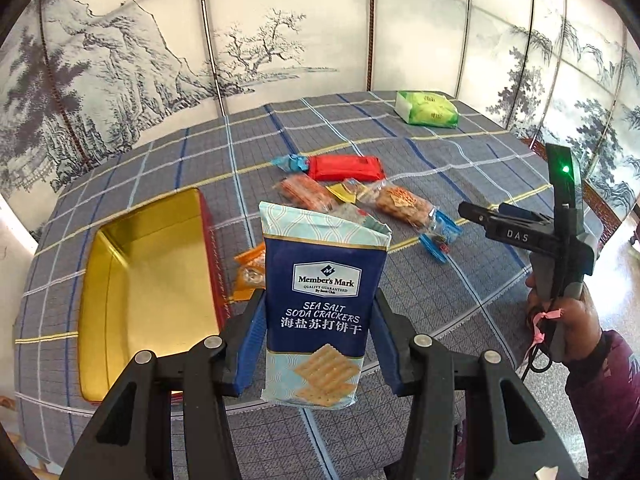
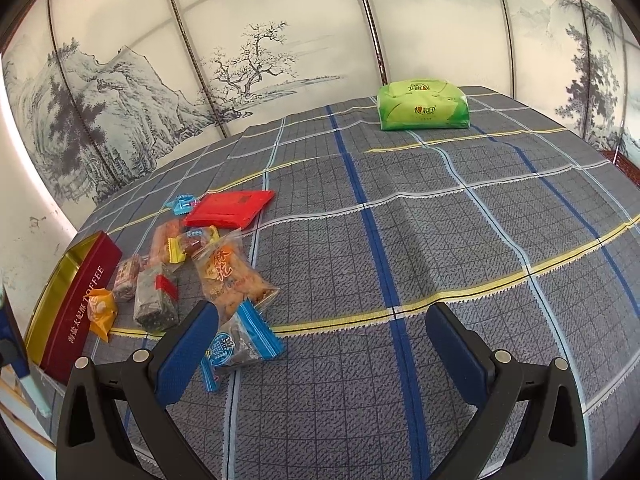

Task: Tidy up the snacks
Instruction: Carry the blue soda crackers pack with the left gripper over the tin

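1. Left gripper (image 1: 320,344) pinched a blue pack of sea salt soda crackers (image 1: 320,312) between its blue pads, pack upright and clear of the plaid tablecloth (image 2: 460,248).
2. Right gripper (image 2: 320,340) hung over bare cloth, fingers spread wide, holding nothing.
3. Toffee tin (image 1: 132,300) sat open on the left of the table; its gold interior looked empty, so I judged nothing was stowed yet.
4. Left to sort: red packet (image 2: 230,210), twisted-dough snack bag (image 2: 230,276), blue-edged sachet (image 2: 240,350), orange sweet (image 2: 102,308) and several smaller wrapped pieces, all loose beside the tin.
5. Green tissue pack (image 2: 422,106) lay well apart at the far edge.
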Demonstrator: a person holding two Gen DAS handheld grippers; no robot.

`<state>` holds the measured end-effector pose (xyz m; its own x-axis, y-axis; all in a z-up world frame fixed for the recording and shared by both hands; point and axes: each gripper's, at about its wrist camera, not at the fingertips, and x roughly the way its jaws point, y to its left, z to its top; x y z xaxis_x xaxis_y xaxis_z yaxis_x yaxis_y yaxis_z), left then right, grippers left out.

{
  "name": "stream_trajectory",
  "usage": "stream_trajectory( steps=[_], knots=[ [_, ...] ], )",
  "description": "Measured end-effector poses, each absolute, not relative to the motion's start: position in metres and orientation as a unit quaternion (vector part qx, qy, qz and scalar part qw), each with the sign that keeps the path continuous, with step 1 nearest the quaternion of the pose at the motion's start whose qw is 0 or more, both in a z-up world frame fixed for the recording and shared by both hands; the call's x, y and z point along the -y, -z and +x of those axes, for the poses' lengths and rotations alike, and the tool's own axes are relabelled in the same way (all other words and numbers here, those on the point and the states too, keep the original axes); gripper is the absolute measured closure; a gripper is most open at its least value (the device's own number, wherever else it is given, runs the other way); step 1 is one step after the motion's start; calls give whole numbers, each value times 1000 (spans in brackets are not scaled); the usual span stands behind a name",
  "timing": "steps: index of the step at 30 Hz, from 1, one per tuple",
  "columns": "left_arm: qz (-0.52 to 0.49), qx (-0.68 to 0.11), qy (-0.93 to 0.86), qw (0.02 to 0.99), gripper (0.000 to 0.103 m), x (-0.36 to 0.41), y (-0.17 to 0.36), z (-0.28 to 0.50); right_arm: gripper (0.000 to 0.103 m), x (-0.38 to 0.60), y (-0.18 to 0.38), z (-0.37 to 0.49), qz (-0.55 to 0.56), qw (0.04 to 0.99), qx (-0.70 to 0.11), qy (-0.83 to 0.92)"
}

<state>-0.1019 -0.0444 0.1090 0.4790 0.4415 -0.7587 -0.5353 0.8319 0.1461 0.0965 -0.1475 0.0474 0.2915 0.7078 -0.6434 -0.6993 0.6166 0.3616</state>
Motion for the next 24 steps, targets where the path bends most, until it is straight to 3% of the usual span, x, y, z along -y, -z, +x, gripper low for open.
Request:
stream_trajectory(
  steps=[24],
  knots=[
    [-67,-391,-379,836,57,-39,-146,-140,0,148,-45,98,3,804,-406,-435]
  ],
)
